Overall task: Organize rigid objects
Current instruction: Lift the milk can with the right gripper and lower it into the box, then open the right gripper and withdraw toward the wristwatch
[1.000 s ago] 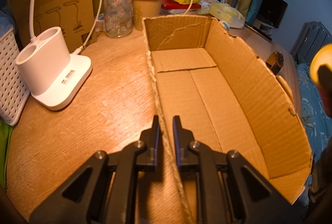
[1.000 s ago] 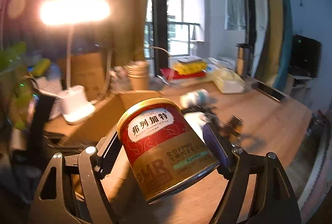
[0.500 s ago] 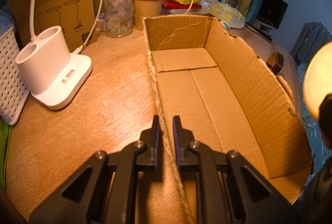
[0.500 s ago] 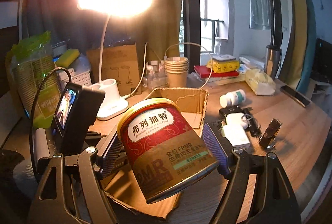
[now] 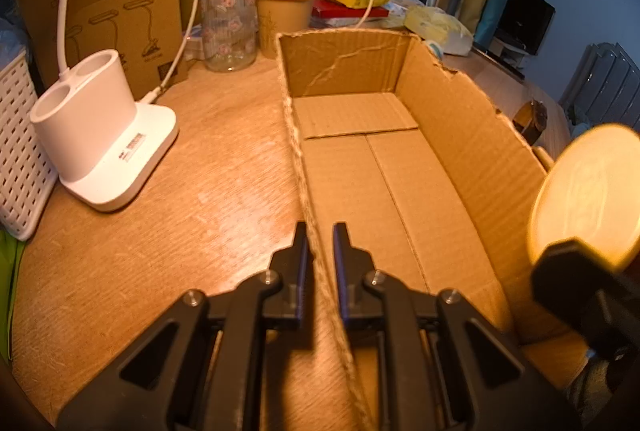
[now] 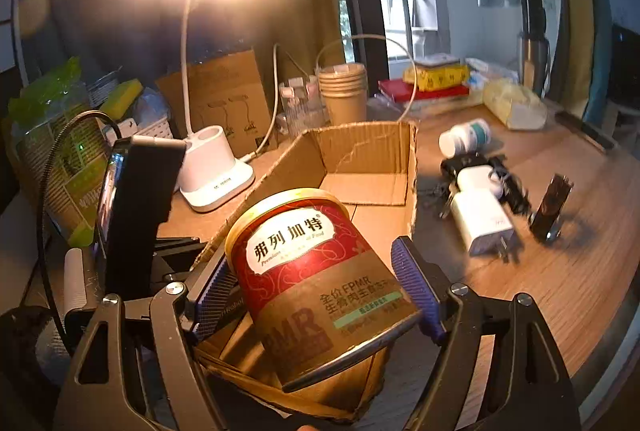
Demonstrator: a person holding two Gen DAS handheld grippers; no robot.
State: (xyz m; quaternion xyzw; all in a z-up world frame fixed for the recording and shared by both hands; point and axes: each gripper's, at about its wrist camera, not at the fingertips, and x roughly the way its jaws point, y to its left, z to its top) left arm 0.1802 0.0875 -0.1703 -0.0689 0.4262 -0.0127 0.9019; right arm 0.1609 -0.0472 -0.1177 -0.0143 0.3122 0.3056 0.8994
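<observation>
Left wrist view: left gripper (image 5: 320,237) has its 2 black fingers pinched on the near left wall of the open brown cardboard box (image 5: 472,151), 1 finger outside, 1 inside. Box floor is bare. White lamp base with 2 round holders (image 5: 100,147) sits on the wooden table (image 5: 200,199) left of the box; stack of brown paper cups (image 5: 286,5) and a clear patterned glass jar (image 5: 229,25) stand behind it. Pale gold can lid (image 5: 584,195) shows at the right edge, beside the box's right wall.

Right wrist view: right gripper (image 6: 320,285) is spread wide, blue pads clamped on both sides of the red-and-brown cylindrical tin can (image 6: 316,279). Can is tilted, held above the box's near end, probably clear of the floor. White charger plug (image 6: 482,215) and white pill bottle (image 6: 464,137) lie on the table right of the box.
</observation>
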